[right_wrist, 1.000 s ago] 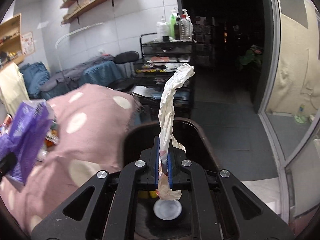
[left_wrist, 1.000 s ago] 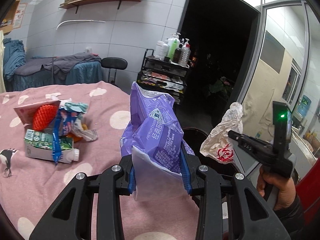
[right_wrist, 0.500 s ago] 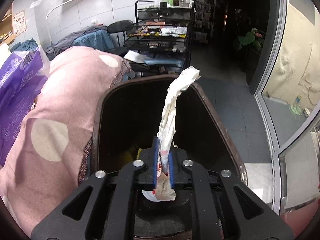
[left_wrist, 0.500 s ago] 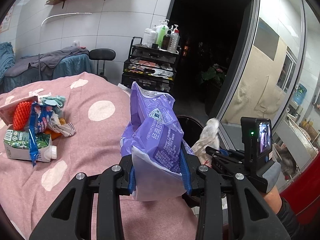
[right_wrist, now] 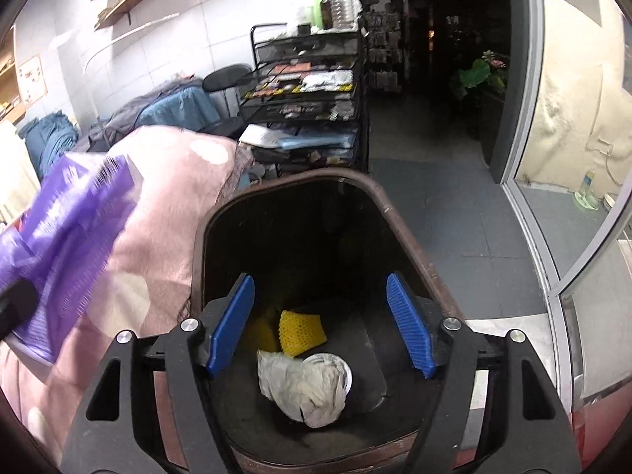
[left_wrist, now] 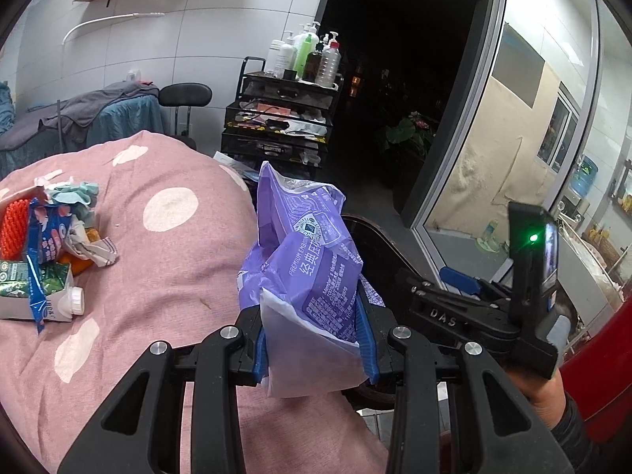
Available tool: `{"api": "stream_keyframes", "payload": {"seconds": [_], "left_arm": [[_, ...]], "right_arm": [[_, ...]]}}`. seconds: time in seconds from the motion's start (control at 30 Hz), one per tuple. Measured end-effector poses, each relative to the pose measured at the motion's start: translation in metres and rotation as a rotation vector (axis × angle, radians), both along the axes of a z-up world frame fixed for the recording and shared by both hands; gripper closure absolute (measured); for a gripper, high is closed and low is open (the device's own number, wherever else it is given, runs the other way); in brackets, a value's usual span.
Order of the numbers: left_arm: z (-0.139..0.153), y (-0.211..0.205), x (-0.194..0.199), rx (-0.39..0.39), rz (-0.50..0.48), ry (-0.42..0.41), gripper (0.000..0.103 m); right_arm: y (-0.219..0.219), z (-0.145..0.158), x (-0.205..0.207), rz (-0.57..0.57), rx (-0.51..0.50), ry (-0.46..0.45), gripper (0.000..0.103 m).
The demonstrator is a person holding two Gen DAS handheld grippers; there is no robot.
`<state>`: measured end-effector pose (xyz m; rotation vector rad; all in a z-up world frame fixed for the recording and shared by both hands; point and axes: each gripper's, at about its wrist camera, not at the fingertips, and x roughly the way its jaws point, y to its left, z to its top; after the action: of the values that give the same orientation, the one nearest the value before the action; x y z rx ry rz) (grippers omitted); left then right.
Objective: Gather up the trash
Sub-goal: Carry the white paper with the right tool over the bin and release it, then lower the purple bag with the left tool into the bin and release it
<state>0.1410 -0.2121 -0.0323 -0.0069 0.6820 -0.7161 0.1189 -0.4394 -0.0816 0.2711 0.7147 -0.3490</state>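
Trash still waiting sits in a heap (left_wrist: 43,245) on the pink polka-dot bedspread (left_wrist: 170,276): an orange scrubber, crumpled wrappers and a green-and-white carton. Between the left gripper (left_wrist: 314,339) fingers, a crinkled purple plastic package (left_wrist: 308,260) is pinched upright, beside the bed's edge. The right gripper (right_wrist: 320,326) hangs over the dark brown plastic bin (right_wrist: 403,229), its blue-padded fingers (right_wrist: 231,322) spread wide and holding nothing. At the bin's bottom lie a crumpled white plastic bag (right_wrist: 304,389), a yellow mesh sponge (right_wrist: 300,331) and a white lid (right_wrist: 343,365).
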Motion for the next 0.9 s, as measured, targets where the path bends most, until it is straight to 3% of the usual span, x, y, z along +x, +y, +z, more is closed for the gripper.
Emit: {"api": "stream_keyframes", "payload": {"seconds": [0.47,0.9], "left_arm": [[-0.014,-0.050,0.019,0.060,-0.090,0.074,0.067],[-0.032,-0.087,0.026,0.156,-0.146,0.095,0.067]], "right_arm": [[-0.045,0.027,-0.023,-0.185,0.005,-0.077,0.024],[-0.064,0.030,-0.033,-0.246,0.023,-0.091,0.020]]}}
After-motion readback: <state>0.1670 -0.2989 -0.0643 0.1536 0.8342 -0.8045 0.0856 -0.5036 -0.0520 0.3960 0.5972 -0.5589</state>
